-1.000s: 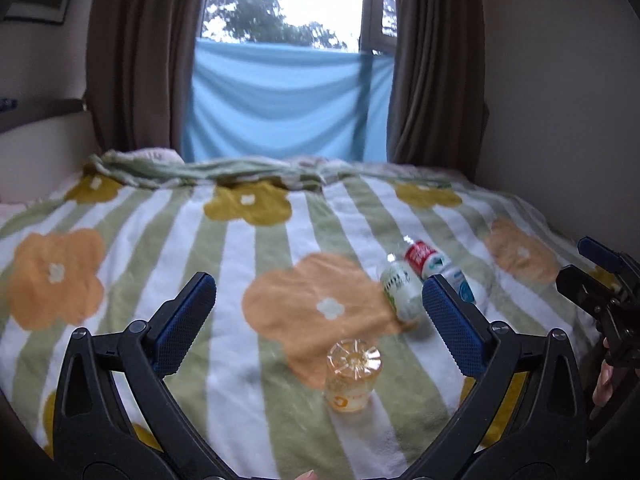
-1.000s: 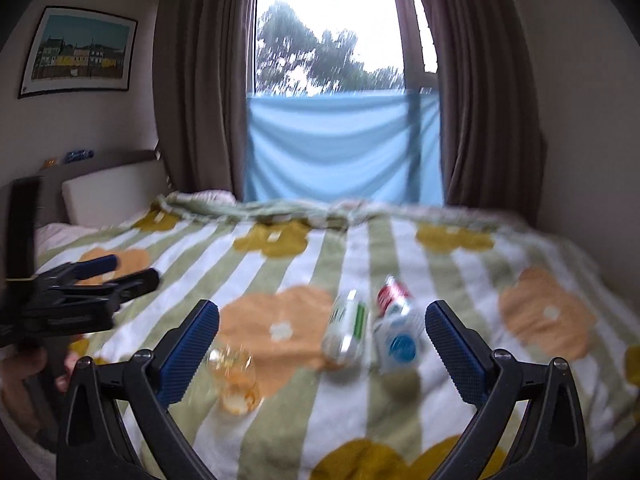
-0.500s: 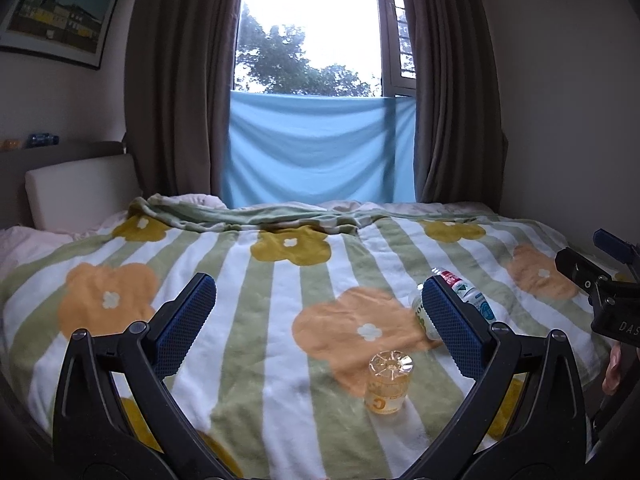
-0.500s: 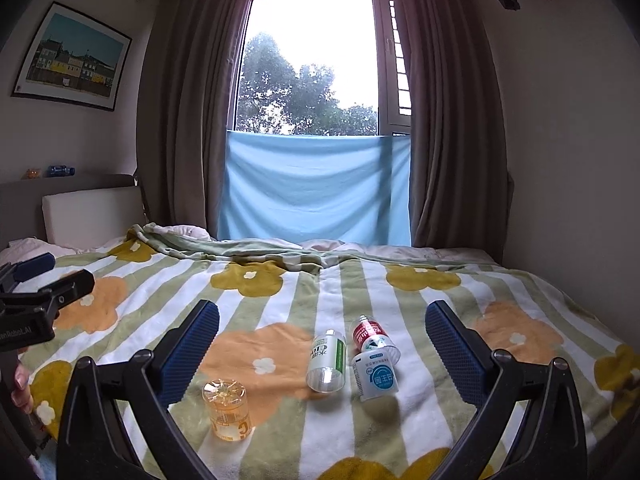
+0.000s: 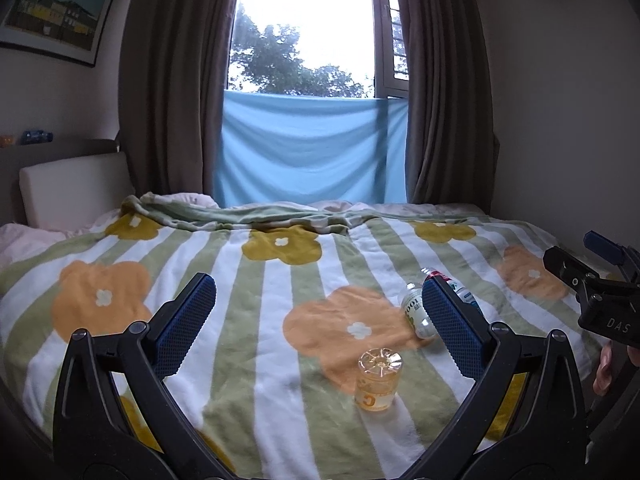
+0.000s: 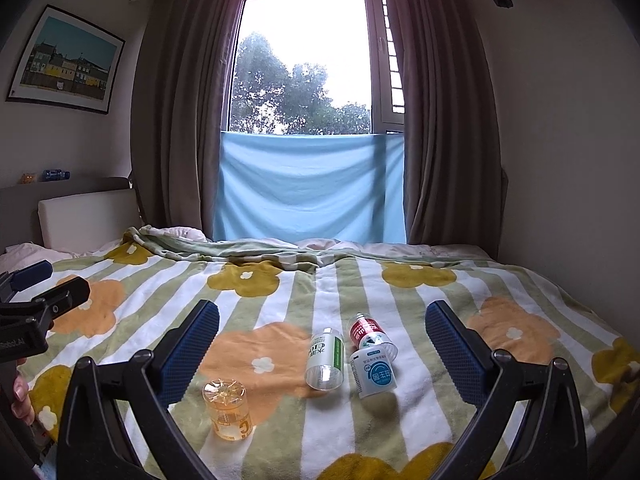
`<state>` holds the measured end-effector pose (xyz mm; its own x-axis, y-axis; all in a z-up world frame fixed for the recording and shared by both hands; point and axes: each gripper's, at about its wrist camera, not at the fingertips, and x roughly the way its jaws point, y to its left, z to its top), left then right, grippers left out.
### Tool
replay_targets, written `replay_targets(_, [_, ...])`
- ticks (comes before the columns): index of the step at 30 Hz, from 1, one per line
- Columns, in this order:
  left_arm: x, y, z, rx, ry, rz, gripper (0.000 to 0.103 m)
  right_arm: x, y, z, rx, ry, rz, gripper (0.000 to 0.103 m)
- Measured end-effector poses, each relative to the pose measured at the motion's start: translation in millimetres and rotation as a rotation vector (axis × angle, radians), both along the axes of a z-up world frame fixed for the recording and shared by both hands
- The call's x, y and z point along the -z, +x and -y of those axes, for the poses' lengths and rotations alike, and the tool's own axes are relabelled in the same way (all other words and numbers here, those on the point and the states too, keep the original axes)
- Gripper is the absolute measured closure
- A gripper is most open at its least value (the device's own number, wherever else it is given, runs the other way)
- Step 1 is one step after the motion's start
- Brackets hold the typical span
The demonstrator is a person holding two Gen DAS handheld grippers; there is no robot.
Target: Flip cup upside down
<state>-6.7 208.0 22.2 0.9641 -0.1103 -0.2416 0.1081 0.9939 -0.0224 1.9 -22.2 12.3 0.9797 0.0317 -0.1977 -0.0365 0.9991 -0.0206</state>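
A small clear amber cup (image 5: 378, 380) stands with its ribbed base up on the flowered blanket; it also shows in the right wrist view (image 6: 231, 409). My left gripper (image 5: 320, 322) is open and empty, held back from the cup, which lies low between its fingers. My right gripper (image 6: 322, 344) is open and empty, with the cup below its left finger. Each gripper shows at the edge of the other's view, the right one (image 5: 596, 280) and the left one (image 6: 36, 300).
Several plastic bottles lie on their sides on the blanket: a green-labelled one (image 6: 326, 356), a red-labelled one (image 6: 368, 330) and a blue-labelled one (image 6: 372, 374). A headboard cushion (image 6: 88, 220) stands at far left. Curtains and a window close the far side.
Both grippers have tilted up and drawn back from the bed, so the cup and bottles sit lower and farther in view. The cup has not moved.
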Motion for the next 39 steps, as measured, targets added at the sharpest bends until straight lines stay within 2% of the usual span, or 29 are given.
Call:
replay_targets(10, [2.6, -1.0, 7.1, -0.006, 0.024, -0.004, 0.0, 1.5, 3.6, 1.4, -0.001, -0.001, -0.01, 0.0])
replay_targets(39, [3.1, -0.4, 7.5, -0.009, 0.028, -0.006, 0.0, 9.3, 4.7, -1.8, 0.0, 0.006, -0.016, 0.0])
